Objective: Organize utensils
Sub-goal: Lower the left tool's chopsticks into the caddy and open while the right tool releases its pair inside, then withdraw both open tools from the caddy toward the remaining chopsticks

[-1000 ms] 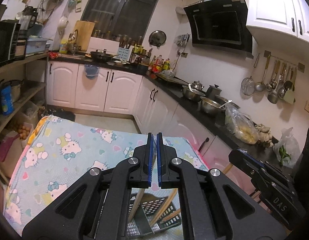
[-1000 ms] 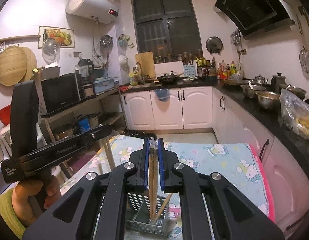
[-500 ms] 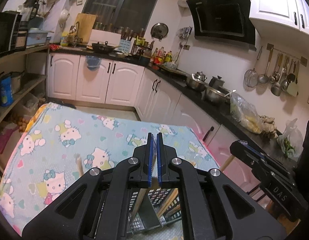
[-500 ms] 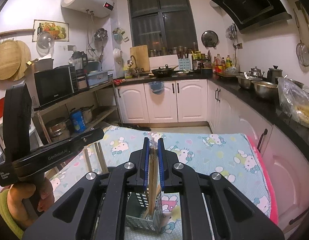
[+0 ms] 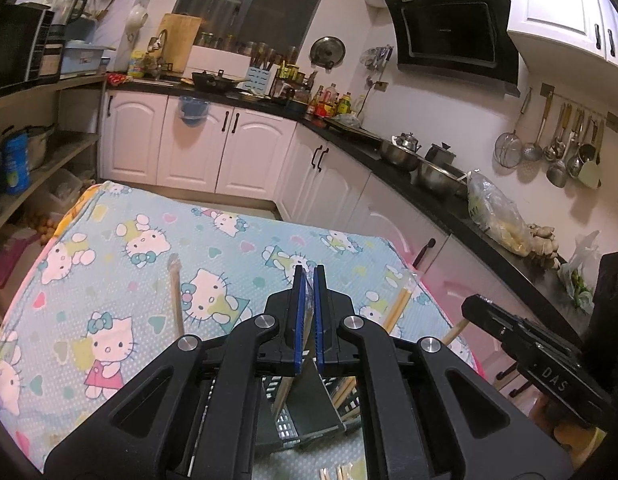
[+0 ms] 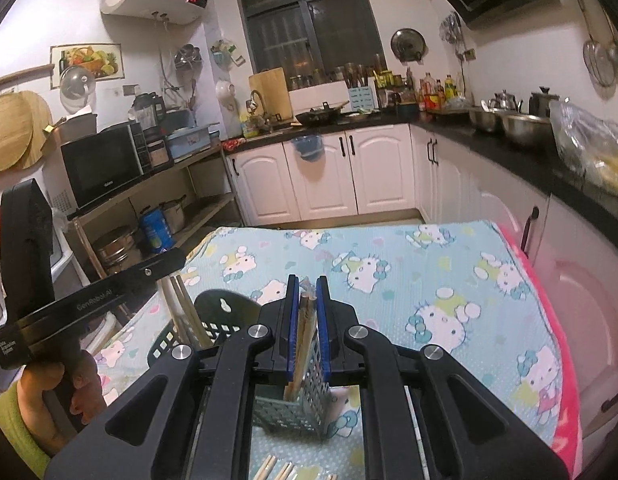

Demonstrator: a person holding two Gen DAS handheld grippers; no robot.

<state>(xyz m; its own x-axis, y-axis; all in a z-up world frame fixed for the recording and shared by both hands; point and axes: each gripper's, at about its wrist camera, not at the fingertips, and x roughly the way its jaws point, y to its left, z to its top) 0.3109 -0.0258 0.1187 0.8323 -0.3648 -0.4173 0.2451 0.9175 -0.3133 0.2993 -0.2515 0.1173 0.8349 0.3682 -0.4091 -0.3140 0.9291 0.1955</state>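
Over the last second I have tipped both cameras down toward the table: the cartoon-cat tablecloth [image 5: 121, 264] fills more of each view now, and the slotted utensil basket [image 6: 305, 408], which sat at the bottom edge before, is higher and nearer. I read that as both loads closing on the basket, with the release not yet made.

On the left, my left gripper [image 5: 307, 312] has its blue pads nearly together on something thin and pale; it looks like a wrapped chopstick, though I cannot say for sure. Below it a wooden stick [image 5: 287, 384] leans in the basket's near compartment. Loose chopsticks [image 5: 176, 300] lie on the cloth to the left, a wrapped pair [image 5: 397, 308] to the right.

On the right, my right gripper [image 6: 307, 320] is clamped on a bundle of wooden chopsticks [image 6: 305, 336], roughly upright, lower ends already inside the grey basket. The basket is plastic, perforated, divided, standing on the cloth near me. More chopstick tips [image 6: 275, 470] show at the bottom edge.
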